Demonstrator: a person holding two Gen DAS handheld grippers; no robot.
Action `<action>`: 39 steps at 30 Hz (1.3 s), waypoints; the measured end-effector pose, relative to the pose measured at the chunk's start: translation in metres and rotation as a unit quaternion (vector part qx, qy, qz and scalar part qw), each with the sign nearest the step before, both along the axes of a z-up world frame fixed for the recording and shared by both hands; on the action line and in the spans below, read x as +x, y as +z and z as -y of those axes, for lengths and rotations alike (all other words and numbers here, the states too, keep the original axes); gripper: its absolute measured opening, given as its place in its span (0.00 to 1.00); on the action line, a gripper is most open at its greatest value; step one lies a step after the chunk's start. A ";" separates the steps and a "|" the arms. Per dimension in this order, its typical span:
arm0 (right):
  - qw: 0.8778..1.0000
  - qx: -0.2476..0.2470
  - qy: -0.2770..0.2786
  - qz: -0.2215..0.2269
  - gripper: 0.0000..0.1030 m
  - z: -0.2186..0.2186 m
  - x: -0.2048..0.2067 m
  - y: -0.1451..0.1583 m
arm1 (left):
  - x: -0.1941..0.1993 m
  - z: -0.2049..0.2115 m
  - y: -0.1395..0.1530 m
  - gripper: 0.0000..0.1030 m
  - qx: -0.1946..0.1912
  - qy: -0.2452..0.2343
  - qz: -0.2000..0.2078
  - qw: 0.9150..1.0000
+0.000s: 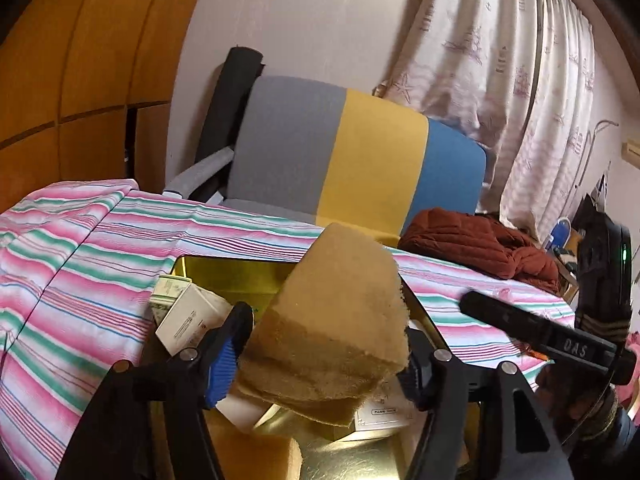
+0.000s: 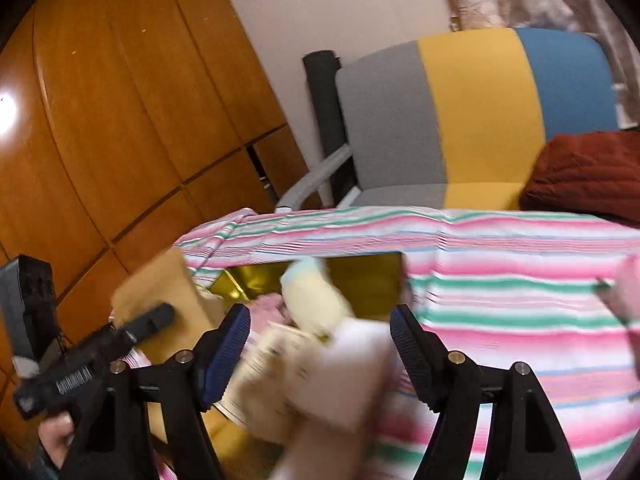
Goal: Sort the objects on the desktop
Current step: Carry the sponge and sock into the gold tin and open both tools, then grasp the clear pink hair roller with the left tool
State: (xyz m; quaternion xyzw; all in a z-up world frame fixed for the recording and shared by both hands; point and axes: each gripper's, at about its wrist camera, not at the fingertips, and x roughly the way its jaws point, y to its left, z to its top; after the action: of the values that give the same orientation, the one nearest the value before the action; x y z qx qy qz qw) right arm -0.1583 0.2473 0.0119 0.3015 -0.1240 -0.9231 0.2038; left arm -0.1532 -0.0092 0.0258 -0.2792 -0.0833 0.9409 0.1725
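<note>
The left gripper [image 1: 320, 354] clamps a tan rectangular sponge block [image 1: 340, 320] at lower centre, above the gold metal tin [image 1: 236, 276]; the right gripper [image 2: 320, 354] stands open over blurred white boxes [image 2: 320, 376].

A grey, yellow and blue chair [image 1: 360, 152] stands against the pale wall [image 1: 304, 12]; wooden panelling [image 1: 80, 60] left of it, patterned curtain [image 1: 500, 60] right.

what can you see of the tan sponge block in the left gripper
The tan sponge block is a thick, rough-faced foam slab with a ragged right edge and a darker band low on its face. It is tilted, clamped between the left gripper's blue-ribbed pads, above the open gold tin box. The right wrist view shows only a blurred corner of it.
</note>
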 end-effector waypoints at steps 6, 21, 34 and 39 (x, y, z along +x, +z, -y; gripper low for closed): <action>0.998 0.007 -0.060 0.029 0.73 -0.061 0.031 -0.023 | -0.012 -0.008 0.006 0.65 -0.030 0.022 -0.002 0.999; 0.970 -0.035 -0.239 0.033 0.82 -0.221 0.131 -0.052 | -0.019 -0.030 0.038 0.68 -0.006 0.003 0.007 1.000; 0.946 -0.062 -0.314 0.043 0.86 -0.278 0.159 -0.077 | 0.039 -0.185 0.017 0.69 -0.057 -0.194 0.028 0.979; 0.948 -0.086 -0.302 0.041 0.89 -0.281 0.162 -0.082 | 0.029 -0.241 0.010 0.69 -0.050 -0.222 0.062 0.972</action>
State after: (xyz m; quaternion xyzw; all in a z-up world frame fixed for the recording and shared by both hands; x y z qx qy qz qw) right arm 0.0038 0.5286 -0.0705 0.2689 -0.2967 -0.9140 -0.0651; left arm -0.1246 0.2321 0.0357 -0.3566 0.0178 0.8630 0.3575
